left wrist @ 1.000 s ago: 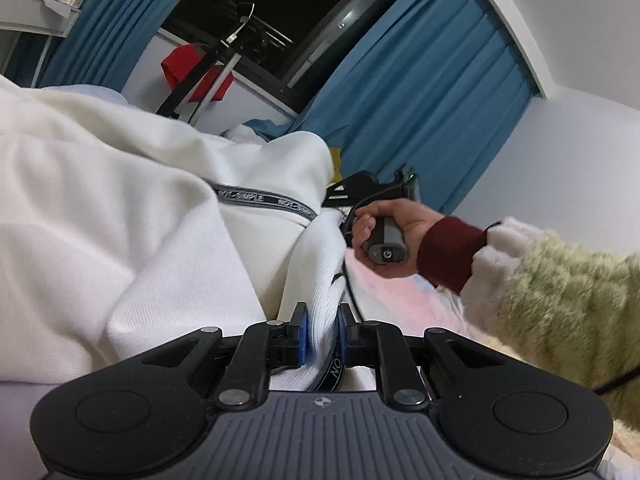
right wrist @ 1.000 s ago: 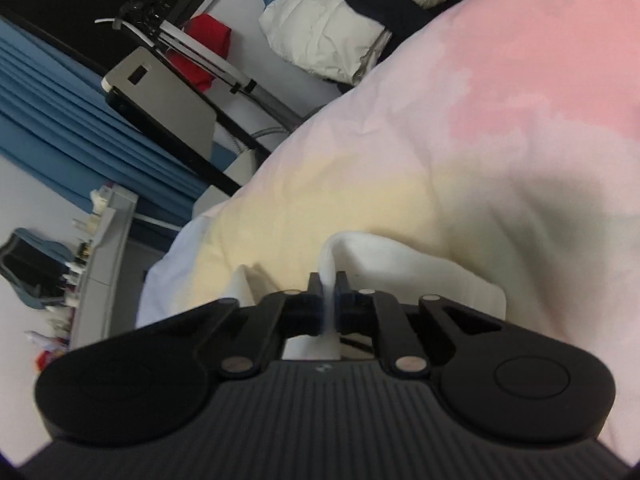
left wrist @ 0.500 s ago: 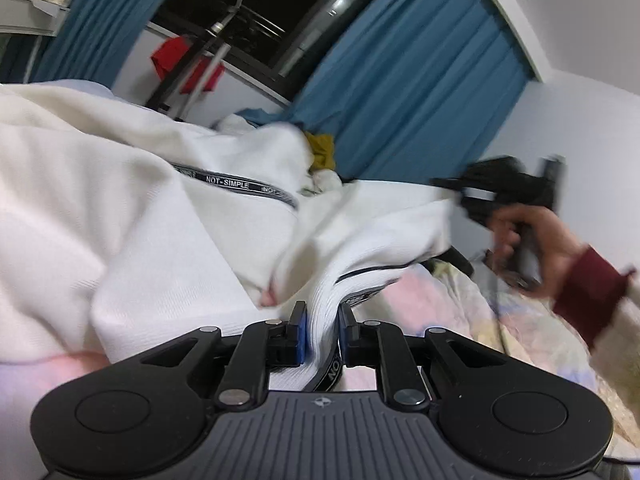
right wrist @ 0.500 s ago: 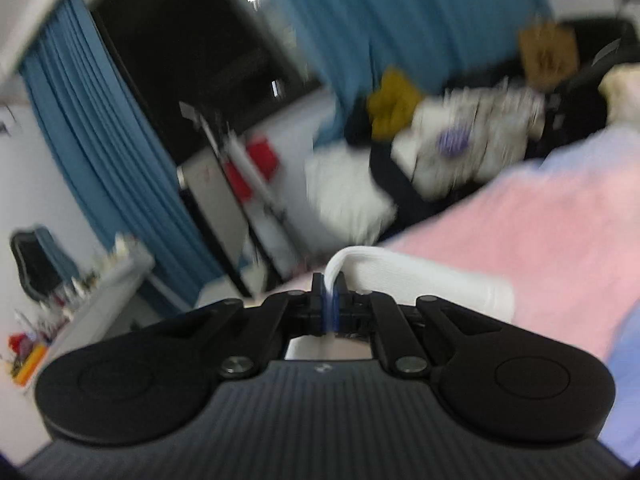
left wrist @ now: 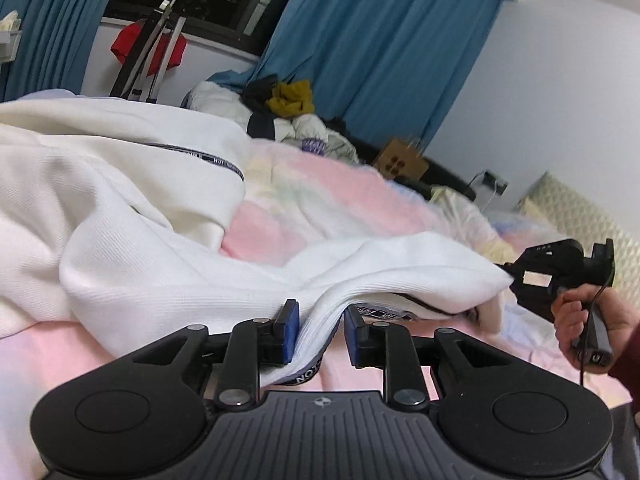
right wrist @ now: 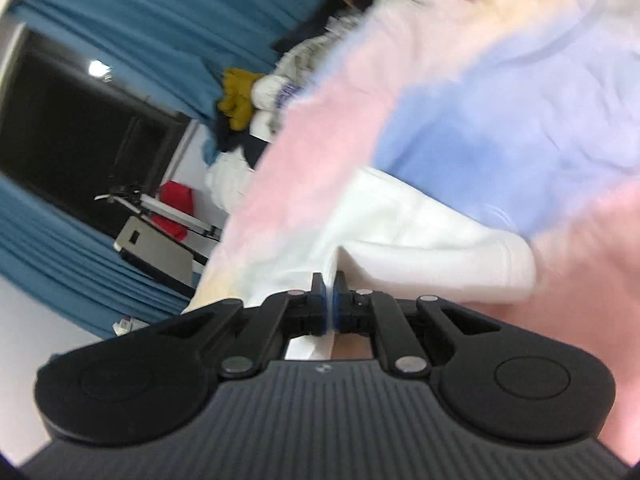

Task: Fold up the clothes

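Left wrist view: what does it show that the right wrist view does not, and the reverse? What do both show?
Only the left wrist view: the person's hand holding the right gripper, a black printed band on the white garment, and the left gripper, its jaws having just been opening with the hem between them.
Only the right wrist view: the blanket's blue patch.
Both: garment, pink blanket, blue curtains, clothes pile.

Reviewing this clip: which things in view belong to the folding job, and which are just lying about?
In the job:
white ribbed garment with black lettered trim
left gripper, jaws just opening around its hem
right gripper, shut on its edge

Lying about:
pastel fleece blanket
mustard-yellow cloth
red garment
cardboard box
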Motion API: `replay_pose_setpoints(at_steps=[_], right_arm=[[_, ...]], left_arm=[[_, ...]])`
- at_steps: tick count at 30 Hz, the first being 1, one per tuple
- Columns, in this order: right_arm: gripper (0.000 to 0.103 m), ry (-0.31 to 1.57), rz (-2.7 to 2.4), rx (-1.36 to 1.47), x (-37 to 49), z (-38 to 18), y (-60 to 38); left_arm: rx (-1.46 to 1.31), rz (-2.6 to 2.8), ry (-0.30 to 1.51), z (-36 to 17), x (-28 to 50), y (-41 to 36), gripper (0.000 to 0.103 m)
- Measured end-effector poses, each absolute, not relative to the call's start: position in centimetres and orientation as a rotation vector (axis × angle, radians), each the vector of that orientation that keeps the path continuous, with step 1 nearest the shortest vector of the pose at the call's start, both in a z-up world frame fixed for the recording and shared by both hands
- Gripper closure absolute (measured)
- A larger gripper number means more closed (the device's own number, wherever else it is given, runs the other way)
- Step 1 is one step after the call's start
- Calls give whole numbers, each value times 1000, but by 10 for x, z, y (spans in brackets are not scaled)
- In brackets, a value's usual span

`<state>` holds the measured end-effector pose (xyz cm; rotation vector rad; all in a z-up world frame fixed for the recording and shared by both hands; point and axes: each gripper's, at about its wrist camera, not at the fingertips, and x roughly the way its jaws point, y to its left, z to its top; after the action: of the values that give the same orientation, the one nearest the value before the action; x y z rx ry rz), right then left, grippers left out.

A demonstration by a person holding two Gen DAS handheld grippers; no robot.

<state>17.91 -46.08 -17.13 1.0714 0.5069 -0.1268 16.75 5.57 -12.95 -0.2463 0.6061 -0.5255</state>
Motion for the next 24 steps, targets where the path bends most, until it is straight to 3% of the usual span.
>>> replay_pose_setpoints(at_steps=[3,5,11,14,15,18,19,24], right_arm=[[96,520,-114,1101,169,-178,-462],[96,524,-107,1122,167,-181,-461],[94,528,-79,1291,184,-198,-468],[92,538,-102,1324,186,-202,-468],[84,544,-118,1331,187,-203,-467],[45,559,-215,1349,183,-207,-464],[37,557,-238,1359,182,-208,-464],[37,522,-263,1371,190,-205,-462]], left_arm=[[-215,-467,655,-123,146,50,67],[-217,-454,681,-119,132,51,50],[-431,-330,765,-111,108,93,33],[-664,-212,831,-116,111,143,31],[-746,-168,852,-117,111,163,31],[-982,8,864,-128,111,228,31],[-1051,62,855,-133,110,246,31],[-1317,221,789,-155,115,314,29]])
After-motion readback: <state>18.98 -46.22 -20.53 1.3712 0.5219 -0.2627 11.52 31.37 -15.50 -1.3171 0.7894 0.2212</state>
